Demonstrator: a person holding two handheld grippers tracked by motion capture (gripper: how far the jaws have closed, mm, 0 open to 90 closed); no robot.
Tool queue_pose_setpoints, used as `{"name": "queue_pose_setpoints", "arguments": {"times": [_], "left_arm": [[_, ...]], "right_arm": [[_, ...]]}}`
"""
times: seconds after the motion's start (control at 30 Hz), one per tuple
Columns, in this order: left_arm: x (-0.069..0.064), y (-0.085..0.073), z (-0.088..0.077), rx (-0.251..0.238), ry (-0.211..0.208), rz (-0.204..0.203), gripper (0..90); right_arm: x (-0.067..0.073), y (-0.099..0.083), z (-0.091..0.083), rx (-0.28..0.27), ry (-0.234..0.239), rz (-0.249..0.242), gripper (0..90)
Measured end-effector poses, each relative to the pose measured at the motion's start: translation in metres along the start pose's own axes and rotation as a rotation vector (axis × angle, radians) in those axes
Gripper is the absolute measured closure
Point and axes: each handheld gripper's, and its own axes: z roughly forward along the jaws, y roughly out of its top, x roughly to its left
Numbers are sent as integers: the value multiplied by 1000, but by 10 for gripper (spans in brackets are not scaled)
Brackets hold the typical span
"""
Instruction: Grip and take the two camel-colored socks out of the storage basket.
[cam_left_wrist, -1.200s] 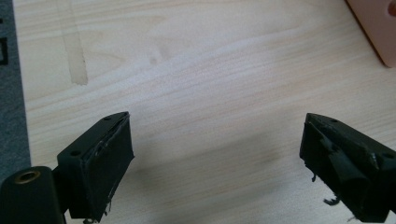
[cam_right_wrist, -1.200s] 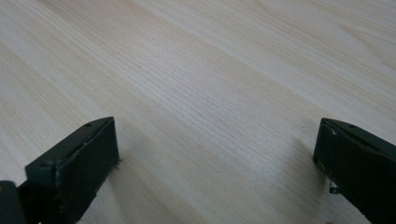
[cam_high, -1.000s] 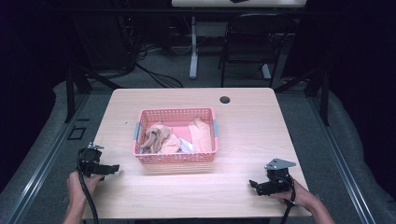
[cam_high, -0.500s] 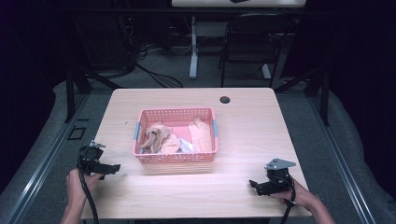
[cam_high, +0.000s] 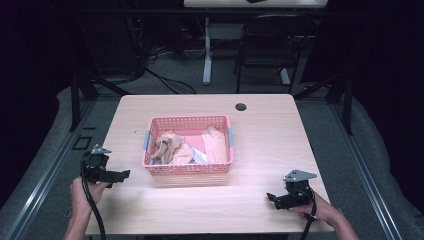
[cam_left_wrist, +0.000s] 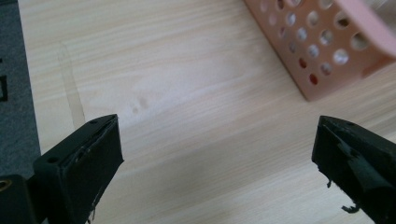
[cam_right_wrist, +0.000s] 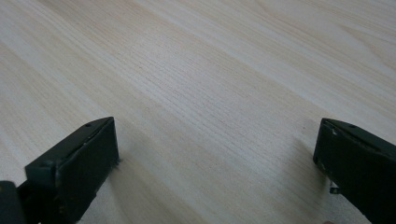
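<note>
On table (cam_high: 260, 150) centre: pink basket (cam_high: 187, 169) of cloths (cam_high: 170, 147) | left hand-held gripper (cam_left_wrist: 212, 158) agape | right hand-held gripper (cam_right_wrist: 215, 163) agape

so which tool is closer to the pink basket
Left. The left tool sits just off the pink basket's near-left corner, whose perforated wall shows in the left gripper view. The right tool is farther off, toward the table's near-right edge, with bare wood ahead of it.

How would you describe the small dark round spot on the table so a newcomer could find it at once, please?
Start at the wooden table, then the pink basket at its centre. Beyond the basket's far right corner, near the far edge, sits the dark round hole, the only black mark there.
</note>
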Motion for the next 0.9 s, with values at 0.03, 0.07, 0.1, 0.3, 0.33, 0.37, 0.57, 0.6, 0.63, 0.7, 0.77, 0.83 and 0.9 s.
{"name": "queue_pose_setpoints", "arguments": {"times": [0.03,0.07,0.1,0.3,0.33,0.37,0.57,0.6,0.63,0.7,0.77,0.83,0.9], "left_arm": [[-1,3,-3,-9,-12,2,14],[-1,3,-3,-9,-12,2,14],[-2,5,-5,-14,-18,6,14],[-5,13,-15,-37,-51,7,16],[-6,16,-17,-34,-54,16,17],[-6,16,-17,-34,-54,16,17],[-5,29,-23,-46,-66,22,19],[-5,29,-23,-46,-66,22,19],[-5,31,-25,-53,-63,26,19],[-6,37,-28,-51,-65,36,20],[-7,43,-31,-57,-73,46,20],[-9,50,-34,-62,-70,61,22],[-11,57,-35,-57,-76,77,24]], "right_arm": [[0,0,0,0,0,0,0],[0,0,0,1,1,-1,0],[0,0,0,1,1,-1,0],[0,0,0,0,0,0,0],[0,0,0,0,0,0,0],[0,0,0,0,0,0,0],[0,0,0,1,-1,-1,0],[0,0,0,0,0,0,0],[0,0,0,0,0,0,0],[0,0,0,0,0,0,0],[0,0,0,1,0,-1,0],[0,0,0,1,0,-1,0],[0,0,0,1,0,-1,0]]}}
